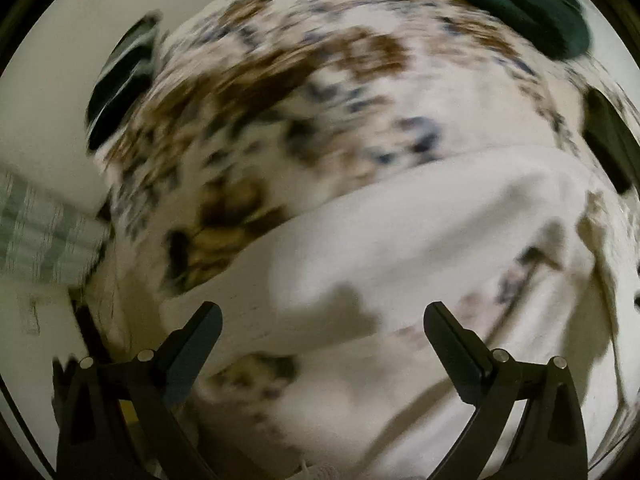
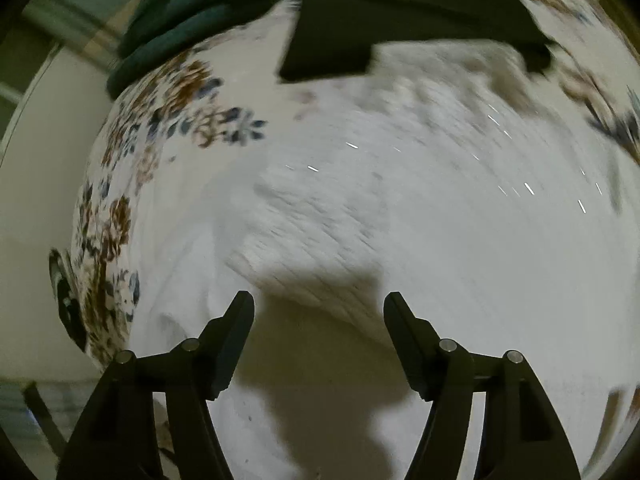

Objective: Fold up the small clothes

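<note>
Both the left gripper point(image 1: 322, 312) and right gripper point(image 2: 319, 304) gape empty above the white garment point(image 2: 400, 208) ahead; a shallow pinch may snag the flowered sheet point(image 1: 248, 92) beneath.

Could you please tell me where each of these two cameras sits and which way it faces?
Left wrist: on the left gripper, facing steeply down at a cream cloth on the floral bedsheet; own open fingers show.
Right wrist: on the right gripper, facing down at a white ribbed garment; open fingers show.
Shared: the bedsheet and dark green fabric.
</note>
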Demonstrator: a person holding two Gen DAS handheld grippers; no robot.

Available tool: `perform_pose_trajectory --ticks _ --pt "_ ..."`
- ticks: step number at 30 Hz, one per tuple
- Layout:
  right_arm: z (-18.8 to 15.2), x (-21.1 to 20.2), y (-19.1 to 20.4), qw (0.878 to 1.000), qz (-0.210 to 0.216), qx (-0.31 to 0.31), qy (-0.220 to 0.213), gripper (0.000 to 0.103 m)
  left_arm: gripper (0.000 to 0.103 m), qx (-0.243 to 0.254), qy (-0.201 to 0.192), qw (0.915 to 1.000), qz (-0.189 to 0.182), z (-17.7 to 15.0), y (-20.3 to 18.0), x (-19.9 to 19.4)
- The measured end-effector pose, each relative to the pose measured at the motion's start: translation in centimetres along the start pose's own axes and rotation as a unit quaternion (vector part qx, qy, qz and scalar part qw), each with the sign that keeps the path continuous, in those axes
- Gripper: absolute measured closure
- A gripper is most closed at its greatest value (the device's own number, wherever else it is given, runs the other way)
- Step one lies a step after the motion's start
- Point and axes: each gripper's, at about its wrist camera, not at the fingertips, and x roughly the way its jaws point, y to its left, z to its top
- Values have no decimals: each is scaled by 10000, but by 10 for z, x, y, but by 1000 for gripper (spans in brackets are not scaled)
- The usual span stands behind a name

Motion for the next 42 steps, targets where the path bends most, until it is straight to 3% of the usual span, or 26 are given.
perform_pose_trajectory --ticks 6,12,14,15,17,18,19,22,25,31,34,36,39,42 --pt "-16 10 -33 9975 -259 569 322 34 0 -1129 538 9922 24 -13 96 41" --pt "-27 20 -37 9954 -701 561 330 34 1 -1865 1076 9762 -272 -30 130 103" --pt "-27 24 -30 9956 -735 468 354 34 16 -2053 1154 9712 -360 -33 132 121" --pt "-27 27 -26 9957 -732 427 384 34 42 -2150 1135 9692 -386 -34 133 127" --pt "-27 32 -18 9959 -724 341 425 34 59 -2297 966 9674 -455 -33 135 126" --pt "-27 33 -13 9960 -719 286 440 34 86 -2321 807 9683 -441 -32 134 120" --pt "-27 35 -8 9961 -741 199 437 34 91 -2275 709 9705 -373 -29 133 111" --pt "-29 39 12 9958 -823 -89 402 34 94 -2224 281 9741 -285 -20 136 82" --pt "-31 45 30 9958 -780 -249 420 34 94 -2305 -45 9725 -331 -9 150 65" --pt "-38 57 43 9957 -728 -221 537 34 94 -2314 -165 9715 -479 15 169 74" --pt "-38 55 41 9951 -835 -168 501 34 95 -2224 -321 9726 -594 28 163 58" --pt "-36 53 37 9920 -1168 -125 461 32 95 -2121 -478 9739 -646 37 159 41" --pt "-29 42 24 9830 -1808 93 314 22 95 -1760 -805 9793 -602 58 143 6" --pt "-22 27 6 9798 -1958 382 136 15 95 -1322 -1027 9842 -570 77 120 -22"
